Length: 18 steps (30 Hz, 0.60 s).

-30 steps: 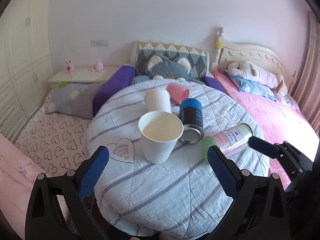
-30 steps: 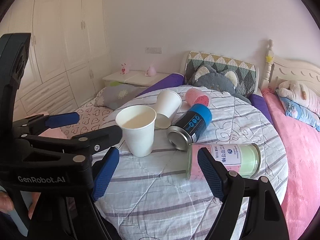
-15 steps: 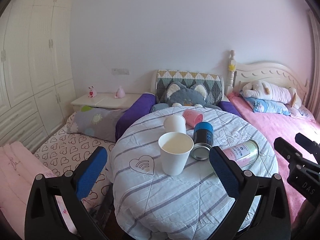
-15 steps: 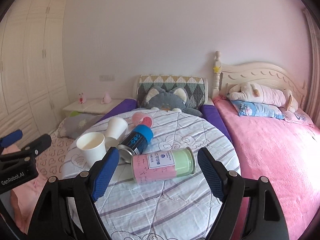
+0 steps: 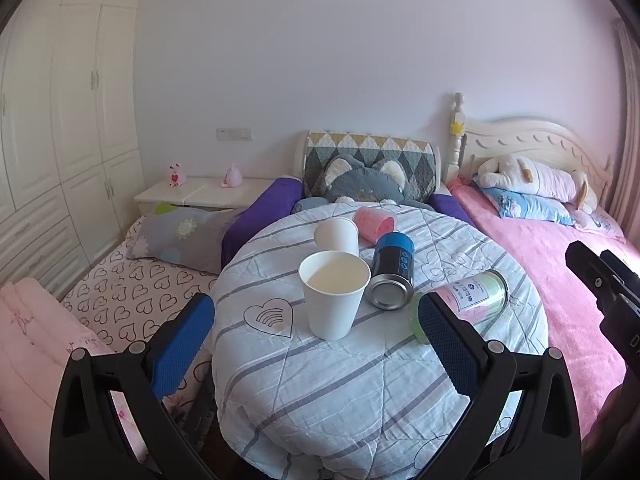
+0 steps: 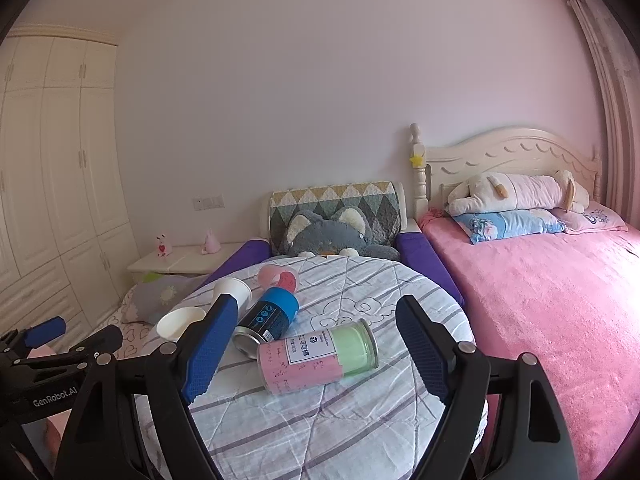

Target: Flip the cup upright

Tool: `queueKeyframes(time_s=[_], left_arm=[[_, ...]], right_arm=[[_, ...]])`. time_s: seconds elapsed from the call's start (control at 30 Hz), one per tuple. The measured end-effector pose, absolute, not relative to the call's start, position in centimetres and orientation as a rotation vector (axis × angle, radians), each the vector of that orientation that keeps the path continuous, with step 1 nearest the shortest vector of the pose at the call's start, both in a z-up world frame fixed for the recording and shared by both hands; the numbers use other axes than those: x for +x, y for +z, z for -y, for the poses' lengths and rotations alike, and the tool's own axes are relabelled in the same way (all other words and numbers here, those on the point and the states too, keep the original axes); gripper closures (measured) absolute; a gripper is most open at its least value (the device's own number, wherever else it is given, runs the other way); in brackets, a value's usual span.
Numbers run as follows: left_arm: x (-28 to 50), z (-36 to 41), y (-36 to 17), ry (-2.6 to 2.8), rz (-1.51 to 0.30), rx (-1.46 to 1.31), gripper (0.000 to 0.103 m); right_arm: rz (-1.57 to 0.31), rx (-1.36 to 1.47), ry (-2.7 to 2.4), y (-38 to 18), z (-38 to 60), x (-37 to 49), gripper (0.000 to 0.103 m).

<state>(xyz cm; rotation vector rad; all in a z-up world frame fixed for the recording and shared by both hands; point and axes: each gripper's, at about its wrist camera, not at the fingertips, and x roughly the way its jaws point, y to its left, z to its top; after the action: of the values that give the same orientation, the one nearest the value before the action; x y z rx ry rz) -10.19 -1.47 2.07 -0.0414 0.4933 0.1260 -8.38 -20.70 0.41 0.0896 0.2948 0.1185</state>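
A white paper cup (image 5: 334, 296) stands upright on the round striped table (image 5: 360, 380); it also shows in the right wrist view (image 6: 180, 322). Behind it lie a second white cup (image 5: 337, 235), a pink cup (image 5: 374, 224), a blue-and-black can (image 5: 393, 270) and a pink-and-green can (image 5: 464, 300), all on their sides. My left gripper (image 5: 316, 344) is open and empty, in front of the upright cup. My right gripper (image 6: 316, 350) is open and empty, just in front of the pink-and-green can (image 6: 318, 356).
A pink bed (image 6: 560, 300) with a plush dog (image 6: 516, 192) lies to the right. A grey cat cushion (image 5: 362, 180) and purple bolsters sit behind the table. A nightstand (image 5: 200, 192), a wardrobe (image 5: 60, 140) and a heart-print mattress (image 5: 132, 292) are to the left.
Both grippers have pulled back and away from the table over the last second, so the cups look smaller. The left moved slightly closer again in the last half second. The upright cup stands free.
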Motion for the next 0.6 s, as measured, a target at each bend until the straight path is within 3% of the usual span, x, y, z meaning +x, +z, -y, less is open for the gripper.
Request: queueKeyframes(time_s=[0.6], left_arm=[[-9.74, 1.77, 1.85, 0.127, -0.509, -0.032, 0.000]], right_arm=[[-0.338, 0.088, 0.118, -0.24, 20.49, -7.84, 0.020]])
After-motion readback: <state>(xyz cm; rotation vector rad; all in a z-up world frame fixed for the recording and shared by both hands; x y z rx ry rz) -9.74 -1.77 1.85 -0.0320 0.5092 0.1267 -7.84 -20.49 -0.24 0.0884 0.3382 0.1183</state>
